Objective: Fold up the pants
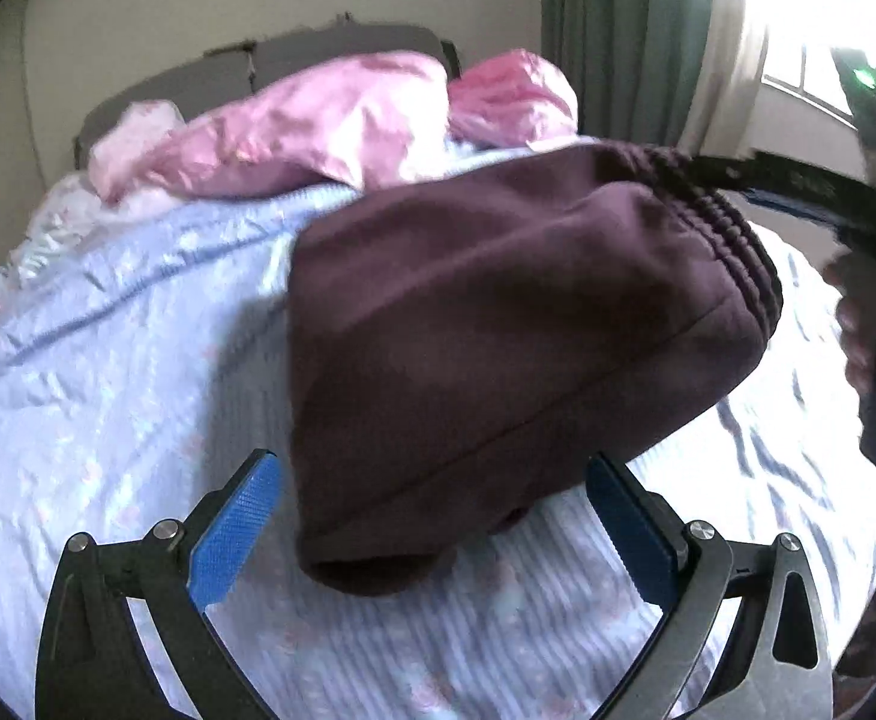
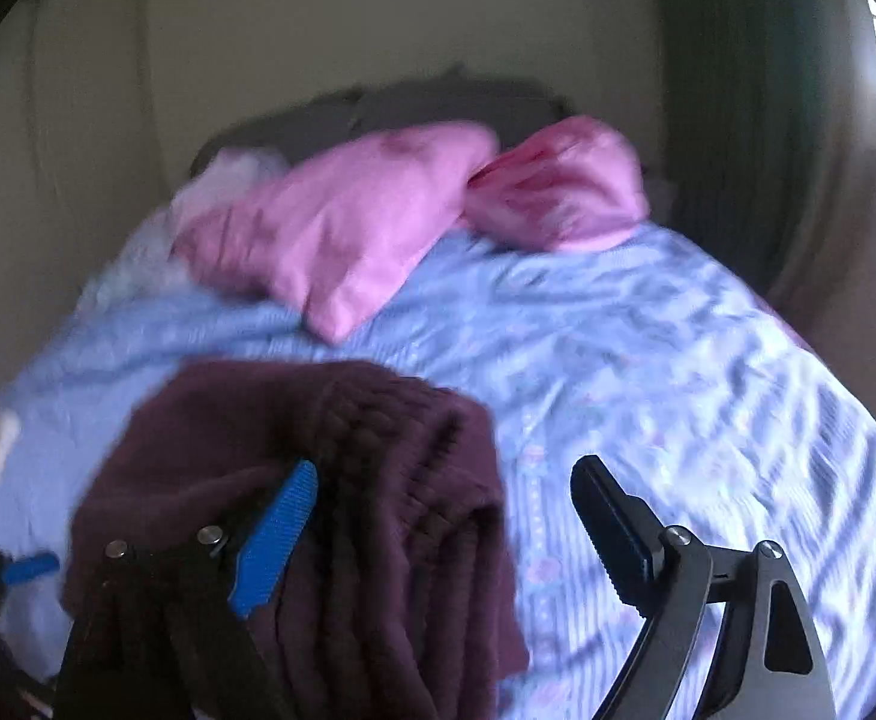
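Both grippers stand wide open, holding nothing. Folded maroon fleece pants lie on the pale blue striped bedspread, long axis slanting from left gripper toward right gripper, its left finger overlapping the elastic waistband.

R gripper open over maroon pants, blue bedspread.
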Motion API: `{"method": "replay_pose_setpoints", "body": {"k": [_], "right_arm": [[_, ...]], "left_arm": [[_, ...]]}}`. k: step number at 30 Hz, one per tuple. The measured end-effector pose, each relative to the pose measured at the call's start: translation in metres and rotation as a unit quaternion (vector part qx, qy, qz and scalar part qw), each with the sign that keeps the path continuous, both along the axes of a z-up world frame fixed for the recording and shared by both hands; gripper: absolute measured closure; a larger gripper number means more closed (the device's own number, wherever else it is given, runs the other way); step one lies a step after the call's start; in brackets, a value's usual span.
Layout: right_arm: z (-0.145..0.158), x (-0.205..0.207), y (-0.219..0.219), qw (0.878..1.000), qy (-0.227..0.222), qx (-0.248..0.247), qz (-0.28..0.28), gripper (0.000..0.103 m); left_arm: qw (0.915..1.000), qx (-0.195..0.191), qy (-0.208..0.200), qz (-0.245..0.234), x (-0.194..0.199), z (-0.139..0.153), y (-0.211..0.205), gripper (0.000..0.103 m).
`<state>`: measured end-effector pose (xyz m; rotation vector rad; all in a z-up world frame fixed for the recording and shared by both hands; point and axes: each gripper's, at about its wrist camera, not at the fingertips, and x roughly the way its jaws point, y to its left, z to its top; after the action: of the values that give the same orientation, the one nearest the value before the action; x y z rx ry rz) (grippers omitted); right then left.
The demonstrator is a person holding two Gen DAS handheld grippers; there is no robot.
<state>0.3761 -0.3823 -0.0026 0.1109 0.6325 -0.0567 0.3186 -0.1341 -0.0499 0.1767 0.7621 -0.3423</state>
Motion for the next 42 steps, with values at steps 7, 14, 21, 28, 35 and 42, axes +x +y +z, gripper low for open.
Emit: {"method": "replay_pose_setpoints", "body": {"k": [7,14,21,28,35,42], "right_arm": [[0.001,-0.038,0.014,0.998,-0.052,-0.005,-0.024,0.01],[-0.058,0.004,-0.027,0.996,0.041,0.06,-0.049,0.01],[-0.066,0.017,-0.029,0.994,0.073,0.055,-0.066,0.002],[-0.008,-0.035,-0.016,0.994,0.016,0.063,-0.083,0.001],[-0.01,-0.091,-0.025,0.969,-0.007,0.232,-0.089,0.001],[-0.105,-0.095,-0.036,0.87,0.032,0.483,-0.099,0.001]], "left_arm": [[0.9992,0.002,-0.03,0.027,0.004,0.009,0.007,0.0],[0.9974,0.023,-0.042,0.055,0.004,0.007,0.006,0.0],[0.9977,0.028,-0.037,0.05,0.002,0.013,0.003,0.0],[0.9955,0.005,-0.057,0.075,-0.004,0.04,0.019,0.0],[0.9944,0.0,-0.067,0.082,-0.01,0.05,0.028,0.0],[0.9943,0.026,-0.083,0.062,-0.018,0.046,0.012,0.0]]}}
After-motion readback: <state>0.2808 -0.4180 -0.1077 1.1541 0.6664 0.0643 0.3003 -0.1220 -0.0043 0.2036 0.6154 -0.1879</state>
